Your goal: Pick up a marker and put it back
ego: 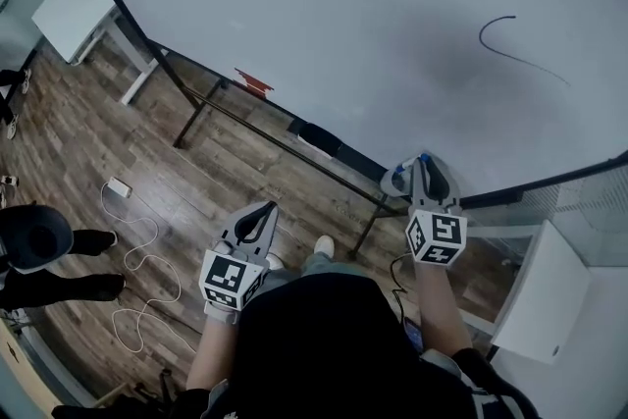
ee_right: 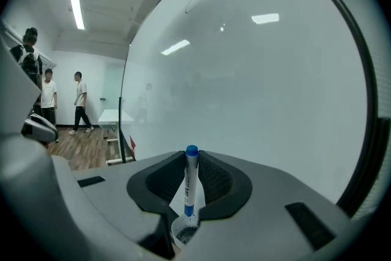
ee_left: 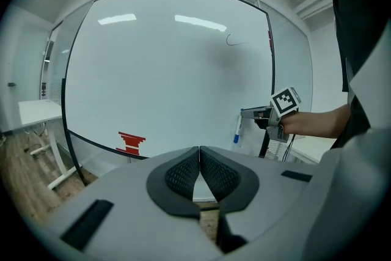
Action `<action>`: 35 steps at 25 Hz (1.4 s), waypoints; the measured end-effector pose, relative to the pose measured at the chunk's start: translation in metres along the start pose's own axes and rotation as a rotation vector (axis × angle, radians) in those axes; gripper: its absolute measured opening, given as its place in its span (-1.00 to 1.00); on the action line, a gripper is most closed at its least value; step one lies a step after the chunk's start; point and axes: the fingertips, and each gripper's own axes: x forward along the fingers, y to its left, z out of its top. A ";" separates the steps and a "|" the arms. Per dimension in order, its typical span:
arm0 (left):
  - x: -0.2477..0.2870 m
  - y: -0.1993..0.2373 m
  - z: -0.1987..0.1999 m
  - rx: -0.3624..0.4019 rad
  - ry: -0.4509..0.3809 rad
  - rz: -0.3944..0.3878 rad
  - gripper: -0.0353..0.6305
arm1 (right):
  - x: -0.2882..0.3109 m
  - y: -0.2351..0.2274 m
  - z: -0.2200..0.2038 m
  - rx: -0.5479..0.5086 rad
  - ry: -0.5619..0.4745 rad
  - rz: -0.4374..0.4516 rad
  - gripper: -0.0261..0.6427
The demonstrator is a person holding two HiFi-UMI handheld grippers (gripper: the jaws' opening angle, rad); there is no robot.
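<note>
My right gripper point(ego: 426, 170) is shut on a white marker with a blue cap point(ee_right: 190, 183), raised close in front of the whiteboard point(ego: 343, 25). The marker stands crosswise between the pads, cap end sticking out past them. The left gripper view shows the same marker point(ee_left: 237, 129) hanging from the right gripper point(ee_left: 255, 113) with the blue end down. My left gripper point(ego: 261, 213) hovers lower and to the left over the floor; its jaws point(ee_left: 200, 153) are shut, pads touching, with nothing between them.
A curved black line point(ego: 515, 47) is drawn on the board's upper right. A red mark point(ego: 253, 81) sits near the board's black lower frame point(ego: 265, 134). White tables stand far left point(ego: 77, 10) and right point(ego: 540, 294). A person point(ego: 39, 245) and a white cable point(ego: 147, 265) are on the wooden floor.
</note>
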 end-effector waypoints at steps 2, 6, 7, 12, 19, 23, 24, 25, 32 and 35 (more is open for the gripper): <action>-0.008 0.008 0.000 -0.014 -0.008 0.025 -0.83 | 0.000 0.011 0.015 -0.016 -0.024 0.021 -0.64; -0.026 0.021 -0.002 -0.019 -0.024 0.061 -0.83 | 0.002 0.042 0.036 -0.019 -0.069 0.087 -0.64; -0.031 0.024 -0.003 -0.022 -0.027 0.075 -0.83 | 0.003 0.051 0.039 -0.017 -0.076 0.108 -0.64; -0.056 0.040 -0.003 -0.041 -0.045 0.153 -0.83 | 0.011 0.101 0.046 -0.025 -0.086 0.228 -0.64; -0.101 0.058 -0.010 -0.053 -0.056 0.260 -0.83 | 0.018 0.183 0.046 -0.041 -0.080 0.423 -0.64; -0.127 0.068 -0.016 -0.065 -0.060 0.330 -0.83 | 0.016 0.225 0.045 -0.059 -0.074 0.527 -0.64; -0.133 0.069 -0.018 -0.070 -0.060 0.346 -0.83 | 0.015 0.235 0.045 -0.064 -0.074 0.551 -0.64; -0.139 0.070 -0.019 -0.074 -0.061 0.360 -0.83 | 0.014 0.244 0.045 -0.068 -0.075 0.576 -0.64; -0.164 0.073 -0.027 -0.080 -0.066 0.405 -0.83 | 0.005 0.284 0.041 -0.080 -0.072 0.675 -0.64; -0.166 0.073 -0.029 -0.087 -0.065 0.410 -0.83 | 0.003 0.287 0.039 -0.077 -0.069 0.684 -0.64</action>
